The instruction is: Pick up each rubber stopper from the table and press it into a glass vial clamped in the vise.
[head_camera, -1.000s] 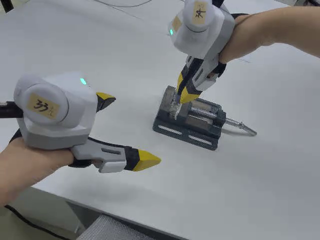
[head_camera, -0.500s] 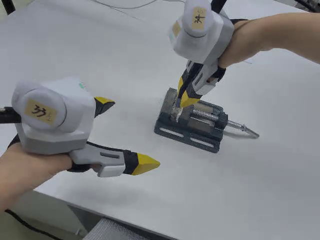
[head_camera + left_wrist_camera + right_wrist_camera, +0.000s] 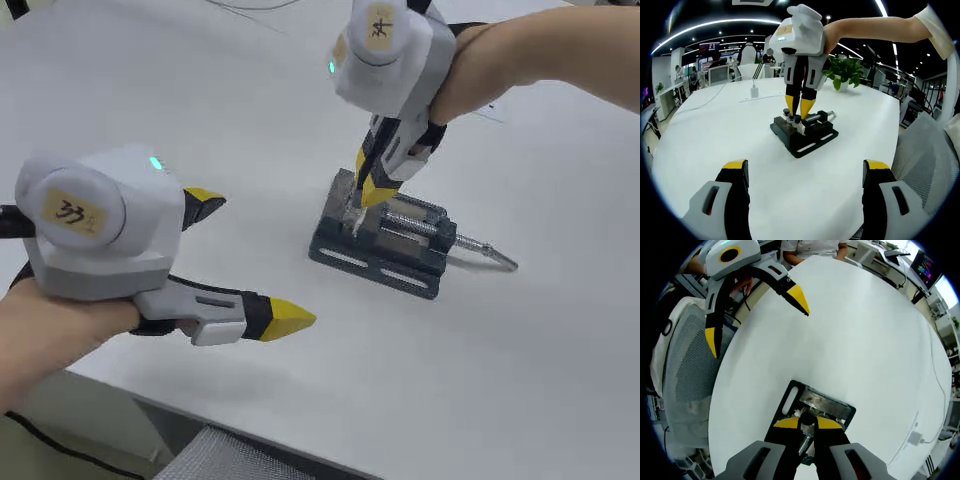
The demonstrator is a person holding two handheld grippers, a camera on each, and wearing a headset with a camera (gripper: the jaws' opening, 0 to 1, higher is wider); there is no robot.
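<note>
A dark metal vise [image 3: 385, 248] stands on the white table [image 3: 180, 90] and clamps a glass vial [image 3: 352, 221]. My right gripper [image 3: 368, 192] points straight down at the vial's top, shut on a dark rubber stopper [image 3: 807, 418] that sits between its yellow tips. In the left gripper view the right gripper [image 3: 800, 106] stands over the vise [image 3: 807, 134], where dark stoppers [image 3: 790, 118] top the vials. My left gripper [image 3: 250, 260] hovers near the table's front left, wide open and holding nothing, its jaws [image 3: 805, 167] aimed at the vise.
The vise's screw handle [image 3: 486, 255] sticks out to the right. A white adapter with a cable [image 3: 754, 92] and a potted plant [image 3: 843, 75] sit at the table's far side. A mesh chair [image 3: 215, 458] stands at the near edge.
Hardly anything differs. The right gripper stays at the vial in the vise, and the left gripper remains open at the same spot; the view has shifted slightly.
</note>
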